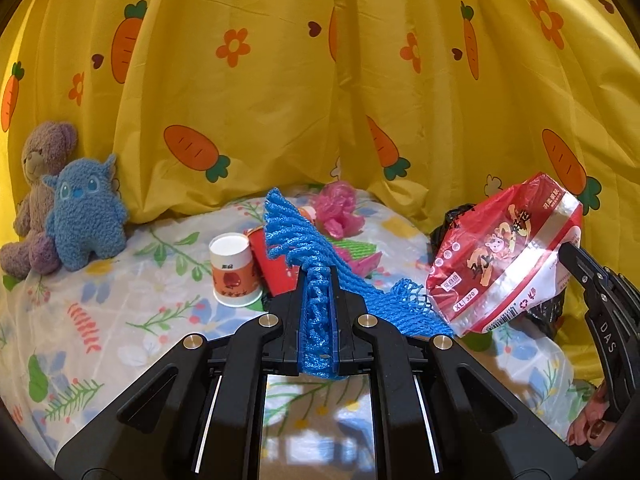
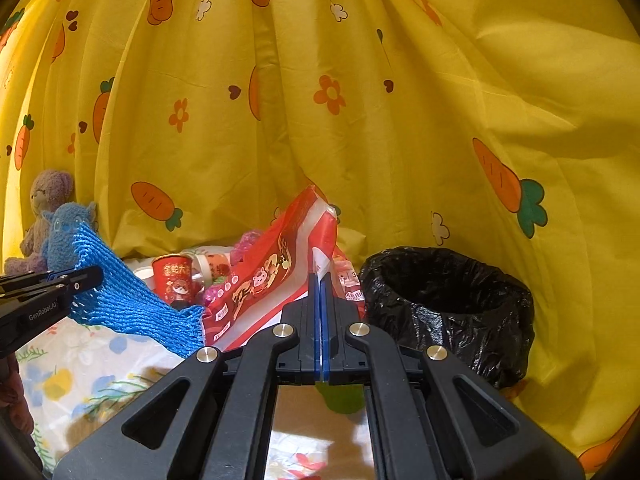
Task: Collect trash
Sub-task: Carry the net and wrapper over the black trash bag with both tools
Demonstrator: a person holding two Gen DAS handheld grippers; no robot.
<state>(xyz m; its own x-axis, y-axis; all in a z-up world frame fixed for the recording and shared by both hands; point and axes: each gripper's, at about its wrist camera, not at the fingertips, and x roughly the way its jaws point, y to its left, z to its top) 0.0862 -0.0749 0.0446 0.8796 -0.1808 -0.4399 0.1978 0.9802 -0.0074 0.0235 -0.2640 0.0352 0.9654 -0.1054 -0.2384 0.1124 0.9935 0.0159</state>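
My left gripper is shut on a blue foam net sleeve, which hangs above the bed; the same blue net and the left gripper show at the left of the right wrist view. My right gripper is shut on the edge of a red and clear plastic package. That red package hangs in the air at the right of the left wrist view, pinched by the right gripper. A bin lined with a black bag stands open just right of the package.
On the flowered bedsheet lie a white paper cup, a red cup, a red carton and a pink plastic bag. Two plush toys lean on the yellow carrot curtain. A hand shows low right.
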